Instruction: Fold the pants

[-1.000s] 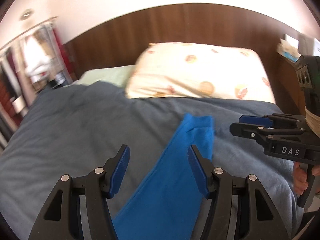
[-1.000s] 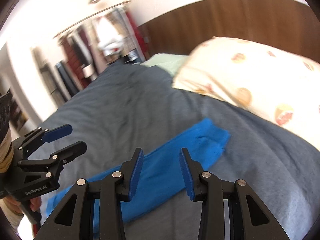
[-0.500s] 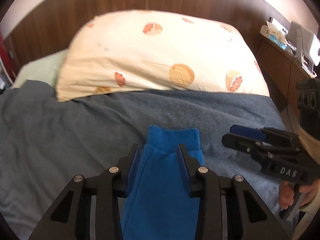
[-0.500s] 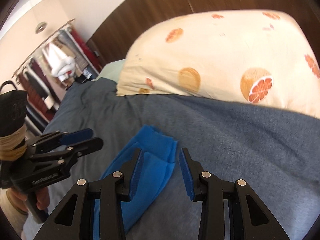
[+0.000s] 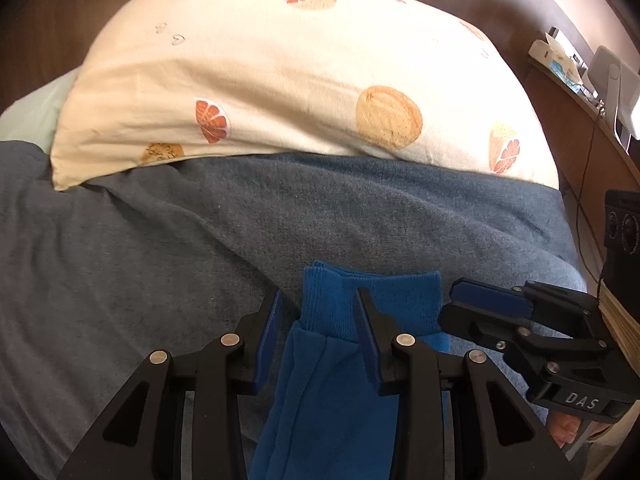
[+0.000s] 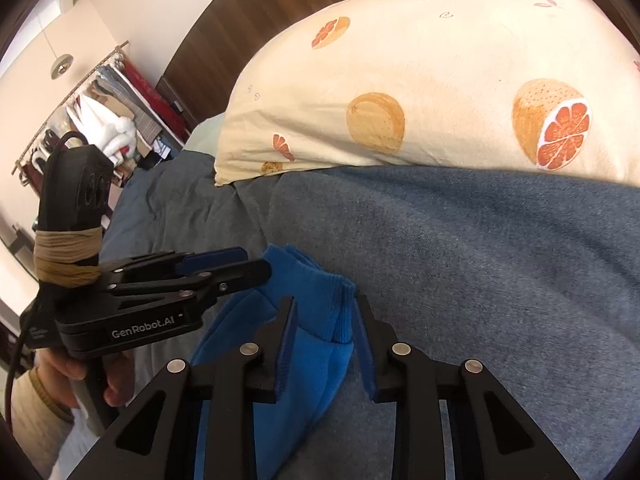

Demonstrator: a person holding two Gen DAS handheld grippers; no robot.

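Observation:
Bright blue pants (image 5: 340,380) lie on the grey blanket, their ribbed cuffs (image 5: 384,300) pointing toward the pillow. My left gripper (image 5: 318,312) is open, its fingers straddling the left part of the cuffs, close above the cloth. My right gripper (image 6: 324,318) is open, its fingers straddling the right corner of the cuff (image 6: 320,300). Each gripper shows in the other's view: the right one at the cuffs' right edge (image 5: 492,304), the left one at their left edge (image 6: 224,264). Neither grips the cloth.
A cream pillow with orange-slice prints (image 5: 280,72) lies just beyond the cuffs against a dark wooden headboard (image 6: 280,8). A grey blanket (image 5: 120,260) covers the bed. A bedside shelf with small items (image 5: 580,68) is at right. A clothes rack (image 6: 100,112) stands far left.
Both grippers have moved forward along the pants to the cuffs and come low over them. The left jaws narrowed from wide open one second ago. The two grippers are now side by side.

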